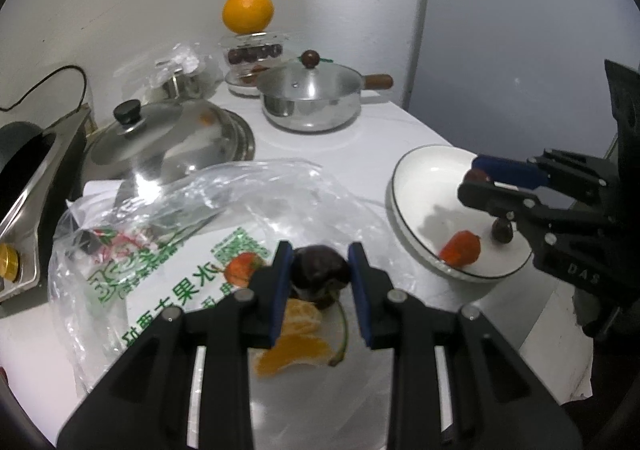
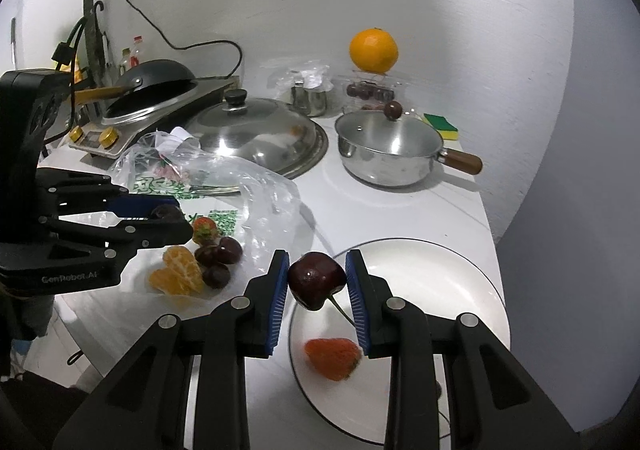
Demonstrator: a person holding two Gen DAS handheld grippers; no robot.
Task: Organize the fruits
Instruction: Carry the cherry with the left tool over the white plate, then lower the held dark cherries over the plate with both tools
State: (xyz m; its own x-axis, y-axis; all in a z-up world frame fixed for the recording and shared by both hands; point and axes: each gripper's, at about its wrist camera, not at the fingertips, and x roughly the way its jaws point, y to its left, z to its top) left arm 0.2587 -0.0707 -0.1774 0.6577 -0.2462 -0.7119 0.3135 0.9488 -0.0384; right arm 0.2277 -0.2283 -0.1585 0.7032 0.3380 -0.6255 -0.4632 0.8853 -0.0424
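Right wrist: cherry (image 2: 317, 280) between claw (image 2: 318, 296) pads

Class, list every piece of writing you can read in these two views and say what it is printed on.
"GenRobot.AI": side of the left gripper.
"DAS": side of the right gripper, seen mirrored.
Green Chinese print on the plastic bag: only "水果" reads clearly.
Bottle labels: too small to read.

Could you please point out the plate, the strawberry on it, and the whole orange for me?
Plate (image 2: 460, 270), right wrist view, bare white inside near the far rim.
Strawberry (image 2: 332, 358), right wrist view, middle of its red flesh.
Orange (image 1: 248, 11), left wrist view, centre of its peel.
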